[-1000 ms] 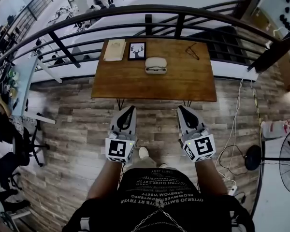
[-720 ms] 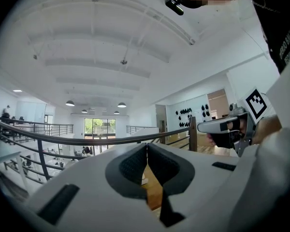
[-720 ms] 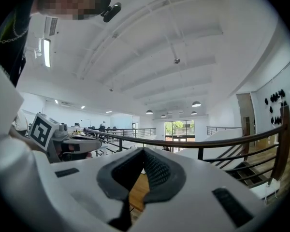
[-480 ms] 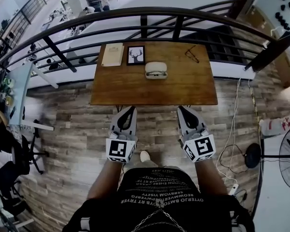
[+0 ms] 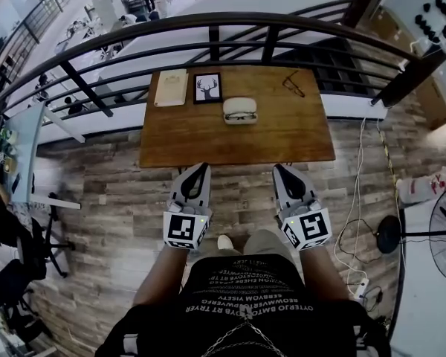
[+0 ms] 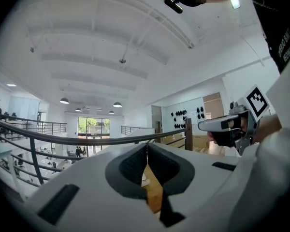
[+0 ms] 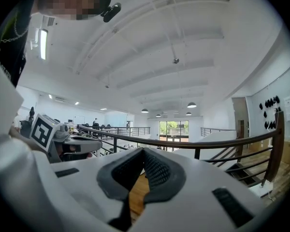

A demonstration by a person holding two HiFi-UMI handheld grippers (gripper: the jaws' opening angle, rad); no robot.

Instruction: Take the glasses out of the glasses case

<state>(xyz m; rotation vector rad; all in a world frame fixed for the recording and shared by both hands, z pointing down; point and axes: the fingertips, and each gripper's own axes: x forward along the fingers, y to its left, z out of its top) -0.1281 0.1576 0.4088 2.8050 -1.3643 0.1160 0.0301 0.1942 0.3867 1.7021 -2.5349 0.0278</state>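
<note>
Railing [image 5: 230,21] curves round behind a wooden table [image 5: 208,136]. The person stands on the plank floor just short of the table's near edge, both claws held level out front and well apart from anything on the table. Left gripper [image 5: 200,171]: jaws together, nothing between them. Right gripper [image 5: 282,171]: jaws together too, empty. On the back half of the table: notebook [image 5: 170,88] at left, deer picture [image 5: 207,87] just beside it, white glasses case [image 5: 240,109] near the middle, right of the picture. The case looks open with dark glasses [image 5: 241,115] lying in it, though it's too small to be sure. Spare glasses [image 5: 294,82] lie loose toward the far right corner, well apart from the case. Progress, as I judge it: 0 steps done, case untouched, glasses not out. Left to do: reach over the table, steady the case with 1 claw, pinch the frames with the other, lift them out
</note>
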